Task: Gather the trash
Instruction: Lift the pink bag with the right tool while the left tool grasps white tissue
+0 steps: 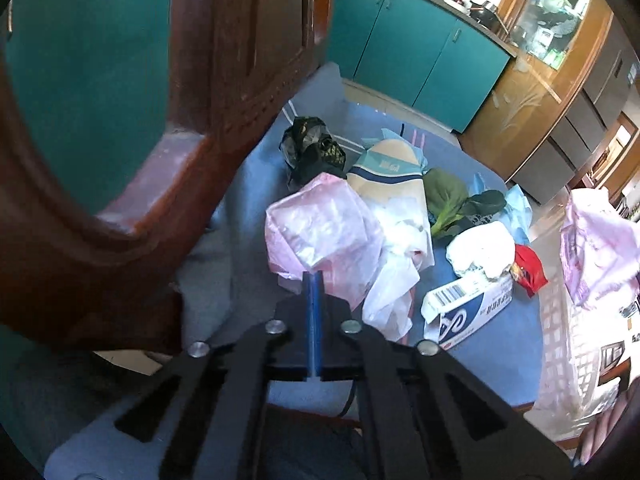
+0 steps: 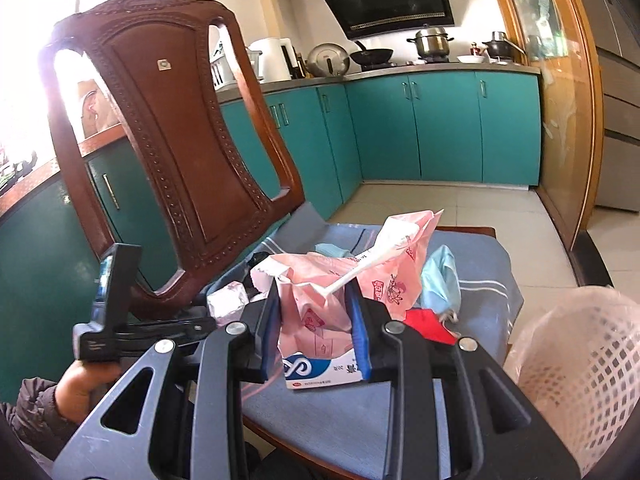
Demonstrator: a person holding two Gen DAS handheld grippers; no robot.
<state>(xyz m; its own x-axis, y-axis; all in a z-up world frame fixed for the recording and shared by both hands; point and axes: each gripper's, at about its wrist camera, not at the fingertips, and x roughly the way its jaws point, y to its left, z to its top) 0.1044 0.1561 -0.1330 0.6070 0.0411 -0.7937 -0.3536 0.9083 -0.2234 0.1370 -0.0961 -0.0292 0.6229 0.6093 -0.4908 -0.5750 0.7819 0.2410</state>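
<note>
Both claws matter: left gripper (image 1: 313,292), low centre of its view, is pinched together on nothing, touching the pink plastic bag (image 1: 320,232) on the chair cushion (image 1: 248,280). Right gripper (image 2: 316,320) clamps a pink bag (image 2: 320,296), which looks loose and could slip before reaching the mesh bin (image 2: 576,360), lower right.

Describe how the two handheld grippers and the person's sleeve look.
Both the left gripper and the right gripper have black scissor-like linkage arms with silver round rivets and blue pads on the fingers. The sleeve is dark grey-brown and quilted.
</note>
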